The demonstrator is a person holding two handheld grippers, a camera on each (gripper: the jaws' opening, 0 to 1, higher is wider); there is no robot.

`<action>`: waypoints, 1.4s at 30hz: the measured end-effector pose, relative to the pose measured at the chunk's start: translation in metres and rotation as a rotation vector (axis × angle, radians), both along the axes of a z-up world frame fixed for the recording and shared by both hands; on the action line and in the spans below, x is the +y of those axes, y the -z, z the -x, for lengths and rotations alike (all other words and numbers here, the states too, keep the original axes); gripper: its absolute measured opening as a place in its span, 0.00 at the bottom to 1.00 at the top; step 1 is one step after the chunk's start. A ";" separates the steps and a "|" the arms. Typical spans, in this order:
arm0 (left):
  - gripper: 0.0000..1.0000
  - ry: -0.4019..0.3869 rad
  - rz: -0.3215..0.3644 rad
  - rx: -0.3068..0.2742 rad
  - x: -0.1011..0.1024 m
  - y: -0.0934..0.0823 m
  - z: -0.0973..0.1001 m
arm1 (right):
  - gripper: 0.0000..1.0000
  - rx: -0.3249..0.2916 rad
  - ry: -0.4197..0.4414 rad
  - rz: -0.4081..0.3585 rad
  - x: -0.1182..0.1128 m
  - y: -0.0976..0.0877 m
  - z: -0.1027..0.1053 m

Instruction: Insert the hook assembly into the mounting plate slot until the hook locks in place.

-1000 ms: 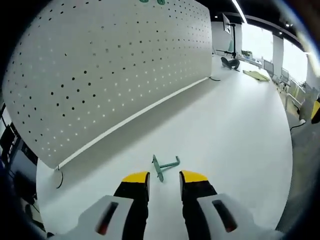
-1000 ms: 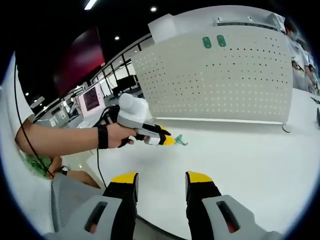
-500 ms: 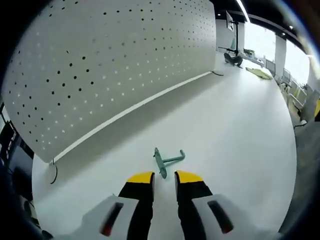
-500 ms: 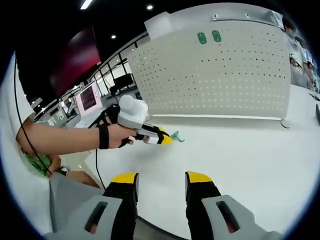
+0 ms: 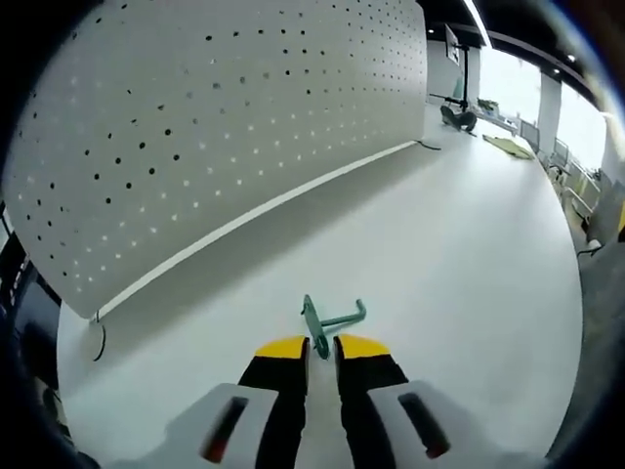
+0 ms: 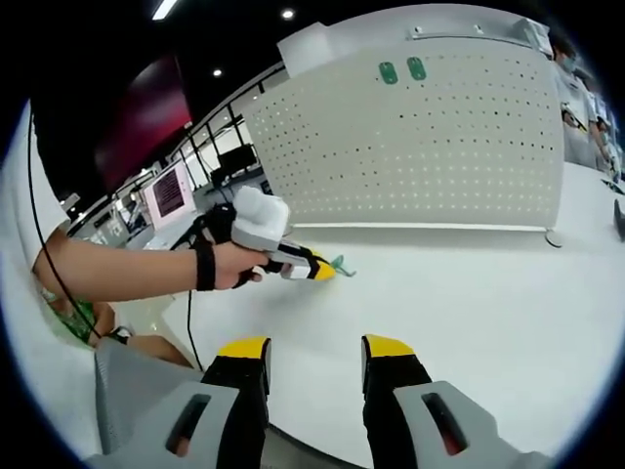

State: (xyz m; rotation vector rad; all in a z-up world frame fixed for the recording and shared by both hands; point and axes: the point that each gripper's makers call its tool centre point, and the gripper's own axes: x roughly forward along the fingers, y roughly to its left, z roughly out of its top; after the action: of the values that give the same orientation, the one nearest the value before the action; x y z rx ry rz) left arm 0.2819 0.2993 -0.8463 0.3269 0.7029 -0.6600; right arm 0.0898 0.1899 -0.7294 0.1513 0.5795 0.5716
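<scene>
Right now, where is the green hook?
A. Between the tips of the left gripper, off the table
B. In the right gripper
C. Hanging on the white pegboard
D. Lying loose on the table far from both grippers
A: the left gripper has its tips closed on the green hook, and the right gripper view shows it held above the table, with the right gripper open and apart from it.

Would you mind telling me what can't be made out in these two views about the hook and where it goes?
- Left gripper view: the green hook's near end is hidden between the left gripper's jaws.
- Right gripper view: hook too small for detail.
- Two green pieces on the pegboard: too small to identify; no slot discernible.
</scene>
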 end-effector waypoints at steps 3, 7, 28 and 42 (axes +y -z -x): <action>0.09 -0.001 0.002 0.010 0.000 0.002 0.001 | 0.37 0.004 0.001 -0.004 -0.001 0.000 -0.001; 0.07 -0.007 0.008 0.008 0.001 0.002 -0.002 | 0.37 -0.003 -0.003 -0.010 0.001 -0.002 -0.002; 0.04 0.003 0.142 -0.011 -0.006 -0.032 0.013 | 0.36 -0.028 -0.017 -0.034 0.007 -0.015 -0.006; 0.04 0.017 0.223 -0.031 -0.013 -0.047 0.043 | 0.35 -0.044 -0.013 -0.054 0.008 -0.022 -0.005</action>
State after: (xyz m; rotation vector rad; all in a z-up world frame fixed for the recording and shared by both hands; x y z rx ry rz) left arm 0.2388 0.2868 -0.7997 0.1376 0.5910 -0.7404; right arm 0.0943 0.1980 -0.7071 0.1854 0.5234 0.6022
